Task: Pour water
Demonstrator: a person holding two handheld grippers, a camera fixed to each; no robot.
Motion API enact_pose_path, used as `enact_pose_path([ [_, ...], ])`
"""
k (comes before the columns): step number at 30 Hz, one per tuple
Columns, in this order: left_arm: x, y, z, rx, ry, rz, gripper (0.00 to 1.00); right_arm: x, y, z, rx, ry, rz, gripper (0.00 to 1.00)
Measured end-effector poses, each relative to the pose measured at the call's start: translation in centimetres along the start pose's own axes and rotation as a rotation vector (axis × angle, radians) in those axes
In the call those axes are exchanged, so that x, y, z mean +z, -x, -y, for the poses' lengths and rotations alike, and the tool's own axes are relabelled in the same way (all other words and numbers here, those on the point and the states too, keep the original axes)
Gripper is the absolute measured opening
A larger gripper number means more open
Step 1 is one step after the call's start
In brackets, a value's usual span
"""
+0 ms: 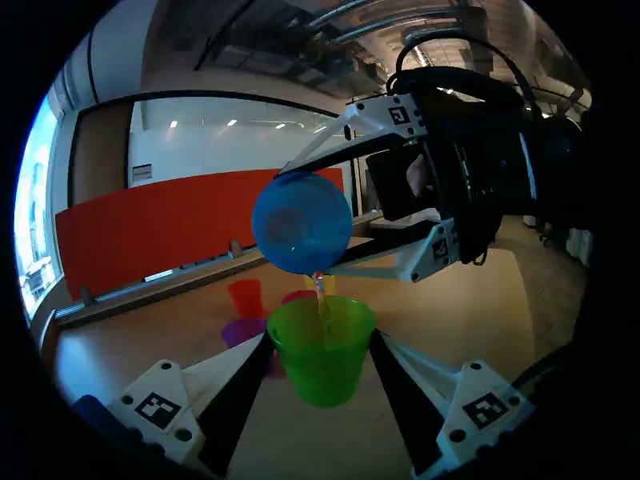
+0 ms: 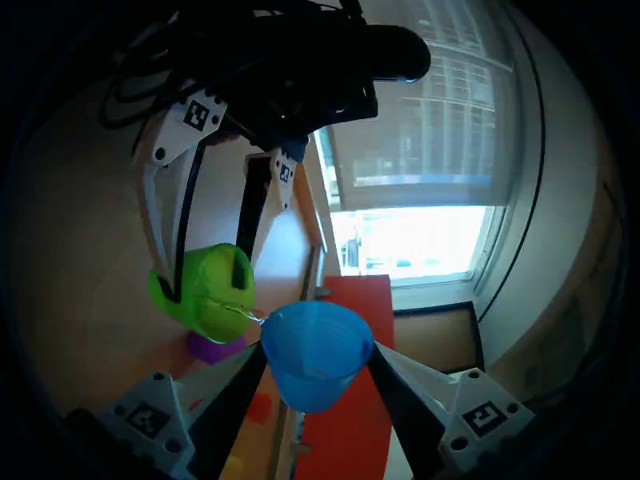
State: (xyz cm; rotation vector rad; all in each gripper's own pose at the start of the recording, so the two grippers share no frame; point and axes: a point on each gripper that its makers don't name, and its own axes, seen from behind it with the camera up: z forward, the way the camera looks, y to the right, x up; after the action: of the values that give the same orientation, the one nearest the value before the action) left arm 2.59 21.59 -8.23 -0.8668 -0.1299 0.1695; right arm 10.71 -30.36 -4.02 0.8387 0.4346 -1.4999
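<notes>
In the left gripper view, my left gripper (image 1: 322,340) is shut on an upright green cup (image 1: 320,372) held above the wooden table (image 1: 456,320). Right above it, my right gripper (image 1: 308,220) is shut on a blue cup (image 1: 296,228) tipped toward the camera, and a thin stream of water (image 1: 322,308) falls from its lip into the green cup. In the right gripper view the blue cup (image 2: 316,368) sits between my right gripper's (image 2: 317,348) fingers, its rim against the green cup (image 2: 212,308), which the left gripper (image 2: 202,284) holds.
Behind the green cup on the table stand a red cup (image 1: 246,298), a purple cup (image 1: 242,330), a pink cup (image 1: 298,296) and a yellow cup (image 1: 330,282). A long red wall panel (image 1: 160,224) runs along the table's far edge. A bright window (image 2: 408,240) lies off to one side.
</notes>
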Motion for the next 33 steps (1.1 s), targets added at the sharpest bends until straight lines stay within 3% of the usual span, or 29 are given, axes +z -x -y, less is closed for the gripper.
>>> enact_pose_path([
  [33,0.15,0.18,-0.13,-0.002,0.000,0.000,0.86,0.14,0.25,0.40,-0.111,0.019,0.001,0.91],
])
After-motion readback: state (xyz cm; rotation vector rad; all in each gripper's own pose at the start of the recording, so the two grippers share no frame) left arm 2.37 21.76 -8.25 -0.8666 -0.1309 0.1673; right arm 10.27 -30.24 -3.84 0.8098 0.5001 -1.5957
